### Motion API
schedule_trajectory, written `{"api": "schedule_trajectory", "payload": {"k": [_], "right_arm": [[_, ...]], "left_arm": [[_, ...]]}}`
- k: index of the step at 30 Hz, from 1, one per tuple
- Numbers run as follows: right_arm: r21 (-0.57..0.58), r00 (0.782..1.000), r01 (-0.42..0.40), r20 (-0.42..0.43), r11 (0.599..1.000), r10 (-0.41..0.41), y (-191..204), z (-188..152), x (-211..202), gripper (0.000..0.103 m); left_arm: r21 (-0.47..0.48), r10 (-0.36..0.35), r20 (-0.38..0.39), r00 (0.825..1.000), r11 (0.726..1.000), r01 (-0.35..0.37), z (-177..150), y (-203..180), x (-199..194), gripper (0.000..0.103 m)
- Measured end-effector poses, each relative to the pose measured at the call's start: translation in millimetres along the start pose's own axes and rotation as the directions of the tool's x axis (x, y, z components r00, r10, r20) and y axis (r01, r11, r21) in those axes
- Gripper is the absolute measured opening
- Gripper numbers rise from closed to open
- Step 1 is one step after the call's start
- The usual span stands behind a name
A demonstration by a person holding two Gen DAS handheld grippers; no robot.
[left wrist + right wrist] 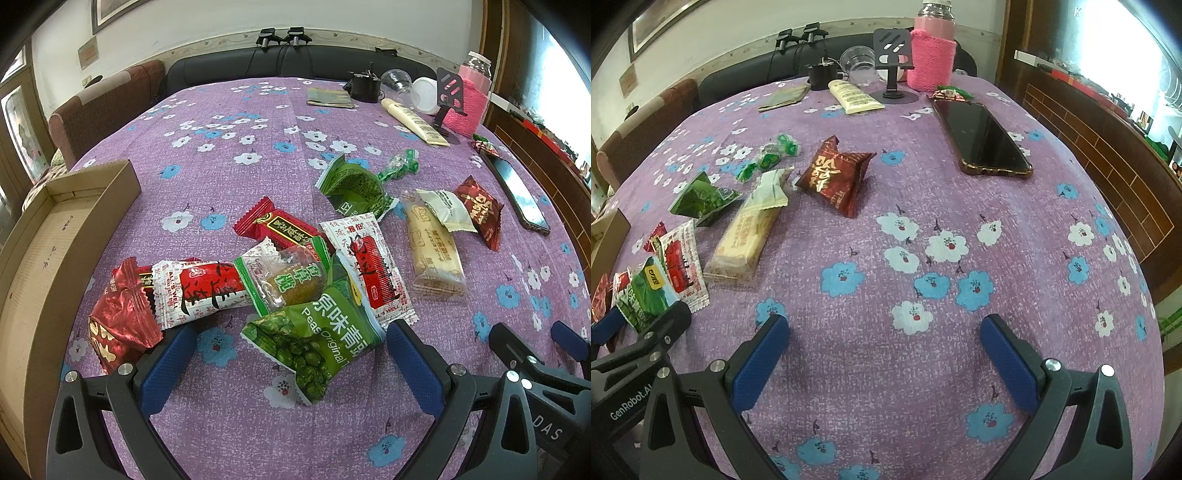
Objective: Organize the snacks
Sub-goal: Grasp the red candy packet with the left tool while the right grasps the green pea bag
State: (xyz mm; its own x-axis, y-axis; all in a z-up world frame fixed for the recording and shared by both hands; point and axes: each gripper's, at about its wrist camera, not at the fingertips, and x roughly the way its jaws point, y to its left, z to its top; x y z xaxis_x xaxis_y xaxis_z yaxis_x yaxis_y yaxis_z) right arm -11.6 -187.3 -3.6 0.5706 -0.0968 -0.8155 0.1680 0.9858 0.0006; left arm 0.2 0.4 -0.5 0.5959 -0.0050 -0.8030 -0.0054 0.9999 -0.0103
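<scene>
Several wrapped snacks lie scattered on the purple flowered tablecloth. My left gripper (291, 343) is open, its blue fingers either side of a green pea packet (317, 343), which lies on the cloth between them. Red and white packets (207, 288) and a dark red packet (118, 325) lie just beyond the left finger. A cardboard box (44, 258) stands open at the left. My right gripper (884, 336) is open over bare cloth, holding nothing. A beige wafer bar (742, 240) and a dark red packet (834, 177) lie ahead of it, to the left.
A black phone (986, 136) lies at the right. At the far end stand a pink-sleeved bottle (932, 55), a phone stand (892, 66), a cream tube (853, 96), a clear cup (858, 61) and a dark cup (820, 75). Sofa and armchair lie beyond.
</scene>
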Motion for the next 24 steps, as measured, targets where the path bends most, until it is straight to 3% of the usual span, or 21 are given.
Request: {"api": "schedule_trajectory", "payload": {"k": [10,13,16,18,19,22,24], "right_arm": [[0.001,1.000,-0.005,0.004,1.000,0.005,-1,-1,0,0.103],[-0.006,1.000,-0.010,0.001,1.000,0.010,-1,-1,0,0.103],[-0.010,1.000,-0.014,-0.002,1.000,0.014,-1,-1,-1,0.103],[-0.013,1.000,-0.017,-0.003,1.000,0.017,-1,0,0,0.103],[-0.012,1.000,-0.023,-0.002,1.000,0.023,-2,-1,-1,0.103],[-0.011,0.999,-0.036,-0.001,0.999,0.036,-3,0,-1,0.103],[-0.028,1.000,-0.023,-0.009,0.999,0.022,-1,0,-1,0.103]], "left_arm": [[0.079,-0.049,-0.050,0.998,0.995,0.053,1,-2,-1,0.103],[0.132,-0.115,-0.065,0.991,0.984,0.123,-7,-4,-10,0.102],[0.100,-0.238,-0.069,0.969,0.965,0.244,-13,6,-29,0.085],[0.080,-0.299,-0.032,0.954,0.950,0.301,-14,16,-47,0.081],[0.074,-0.325,0.029,0.945,0.944,0.323,-14,28,-65,0.080],[0.092,-0.311,0.149,0.939,0.950,0.299,-15,52,-100,0.080],[0.107,-0.259,0.207,0.943,0.965,0.241,-14,70,-116,0.081]]}}
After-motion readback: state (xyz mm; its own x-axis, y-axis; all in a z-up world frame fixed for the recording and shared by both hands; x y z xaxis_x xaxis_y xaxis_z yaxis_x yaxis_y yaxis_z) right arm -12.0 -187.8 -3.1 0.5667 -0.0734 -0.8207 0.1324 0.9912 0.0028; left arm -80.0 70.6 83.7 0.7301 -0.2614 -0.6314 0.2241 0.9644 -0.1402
